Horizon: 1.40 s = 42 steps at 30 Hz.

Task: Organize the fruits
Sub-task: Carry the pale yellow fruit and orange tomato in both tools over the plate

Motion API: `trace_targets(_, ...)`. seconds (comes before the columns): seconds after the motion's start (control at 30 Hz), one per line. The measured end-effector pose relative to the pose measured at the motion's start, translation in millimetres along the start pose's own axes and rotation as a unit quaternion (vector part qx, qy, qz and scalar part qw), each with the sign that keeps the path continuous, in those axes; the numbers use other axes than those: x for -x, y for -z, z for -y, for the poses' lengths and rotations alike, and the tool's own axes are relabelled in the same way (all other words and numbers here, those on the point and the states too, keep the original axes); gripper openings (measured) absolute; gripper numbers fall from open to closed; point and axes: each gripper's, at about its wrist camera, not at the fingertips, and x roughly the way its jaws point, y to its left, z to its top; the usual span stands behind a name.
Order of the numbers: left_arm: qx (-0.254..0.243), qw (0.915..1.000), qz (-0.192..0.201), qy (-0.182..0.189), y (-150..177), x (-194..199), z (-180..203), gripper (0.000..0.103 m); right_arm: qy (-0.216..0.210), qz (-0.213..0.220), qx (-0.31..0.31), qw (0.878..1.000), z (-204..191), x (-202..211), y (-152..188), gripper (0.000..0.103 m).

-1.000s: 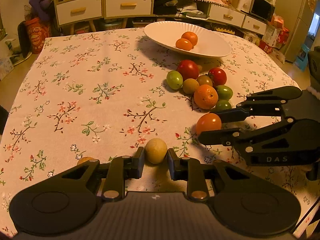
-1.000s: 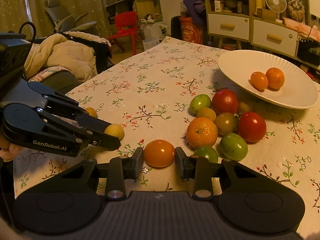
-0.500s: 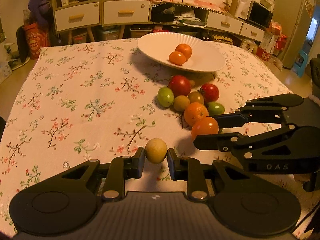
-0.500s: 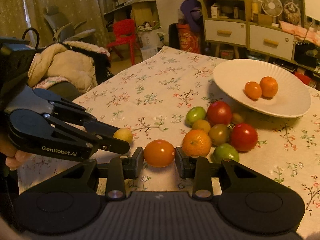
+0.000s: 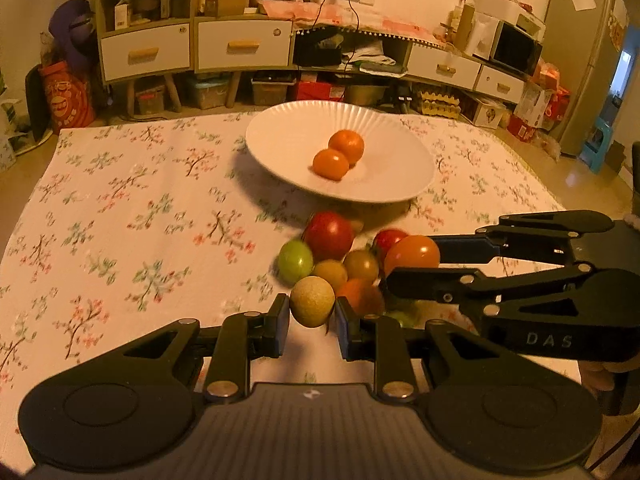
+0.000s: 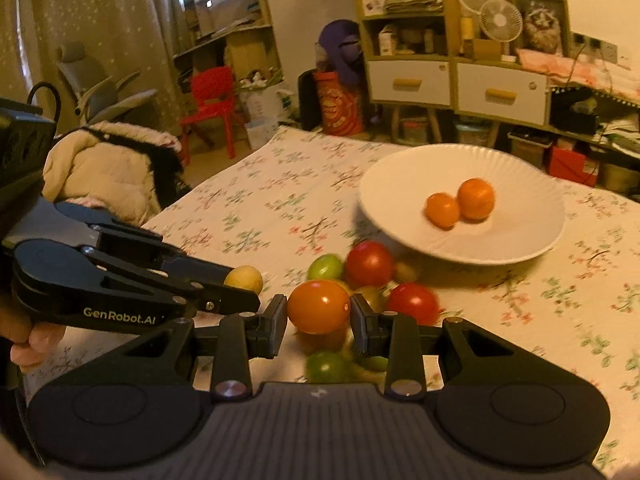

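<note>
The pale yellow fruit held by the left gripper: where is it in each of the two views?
Left wrist view: the pale yellow fruit is at lower centre, clamped in the left gripper.
Right wrist view: it shows at left of centre, at the tip of that gripper, partly hidden.
Shared landmark: the white plate with two orange fruits.

A small round yellow fruit [image 5: 312,306] and an orange tomato [image 6: 319,306] are each held off the tablecloth [image 5: 120,216], above a loose cluster of red, green and yellowish fruits [image 5: 328,256] lying toward the cloth's right side. Beyond the cluster, near the far edge, a white fluted plate [image 5: 280,140] holds two orange fruits [image 5: 339,155] touching each other.
</note>
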Motion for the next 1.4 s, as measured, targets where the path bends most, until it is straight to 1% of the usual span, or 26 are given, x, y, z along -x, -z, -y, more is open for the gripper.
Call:
trace_targets(0.2, 0.003, 0.9999, 0.013, 0.002, -17, -7, 9, 0.025, 0.020, 0.016, -0.021, 0.999, 21, 4, -9, 0.031)
trace_targets(0.4, -0.003, 0.9998, 0.022, -0.002, -35, -17, 21, 0.025, 0.038, 0.024, -0.026, 0.999, 34, 2, -19, 0.031)
trace_targets(0.53, -0.002, 0.9997, 0.024, -0.003, -47, -28, 23, 0.025, 0.050, 0.019, -0.022, 0.998, 45, -2, -23, 0.031)
trace_targets(0.67, -0.001, 0.9997, 0.024, -0.001, -59, -38, 21, 0.025, 0.060, 0.014, -0.031, 0.998, 57, -8, -25, 0.031)
trace_targets(0.8, 0.019, 0.9996, 0.020, 0.008, -73, -51, 14, 0.025, 0.064, 0.017, -0.035, 0.997, 65, -15, -31, 0.031)
trace_targets(1.1, 0.054, 0.9985, 0.014, 0.003, -105, -84, 2, 0.025, 0.071, 0.009, -0.033, 0.997, 78, -30, -35, 0.031)
trace_targets(1.2, 0.060, 0.9982, 0.008, 0.006, -111, -94, -1, 0.025, 0.071, 0.007, -0.034, 0.997, 82, -34, -36, 0.031)
trace_targets(1.4, 0.072, 0.9974, -0.004, -0.001, -119, -113, -4, 0.025, 0.072, 0.000, -0.038, 0.997, 87, -43, -37, 0.031)
